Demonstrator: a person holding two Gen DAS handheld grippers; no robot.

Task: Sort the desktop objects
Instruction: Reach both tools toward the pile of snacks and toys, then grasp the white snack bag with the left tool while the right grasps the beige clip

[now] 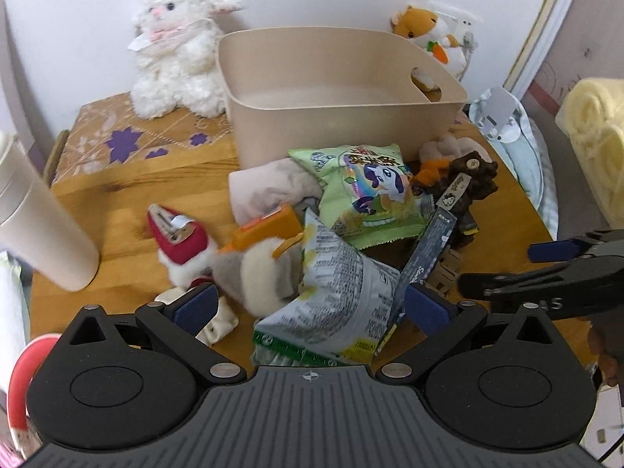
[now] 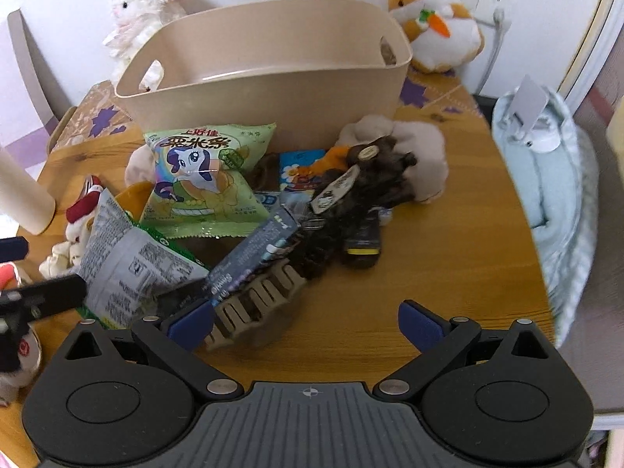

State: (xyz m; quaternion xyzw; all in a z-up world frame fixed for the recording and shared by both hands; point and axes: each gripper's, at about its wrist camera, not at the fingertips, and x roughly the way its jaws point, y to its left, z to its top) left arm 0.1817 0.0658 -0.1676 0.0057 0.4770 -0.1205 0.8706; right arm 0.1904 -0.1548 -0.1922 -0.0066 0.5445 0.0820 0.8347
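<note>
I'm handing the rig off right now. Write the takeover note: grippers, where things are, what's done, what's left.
Left gripper: open, empty, fingers either side of the silver snack bag.
Right gripper: open, empty, beside the tan hair claw clip.
Beige bin: at the back of the wooden table; nothing visible inside.
Done: nothing sorted.
Left: the whole pile, including the green pony snack bag and brown plush bear.
</note>
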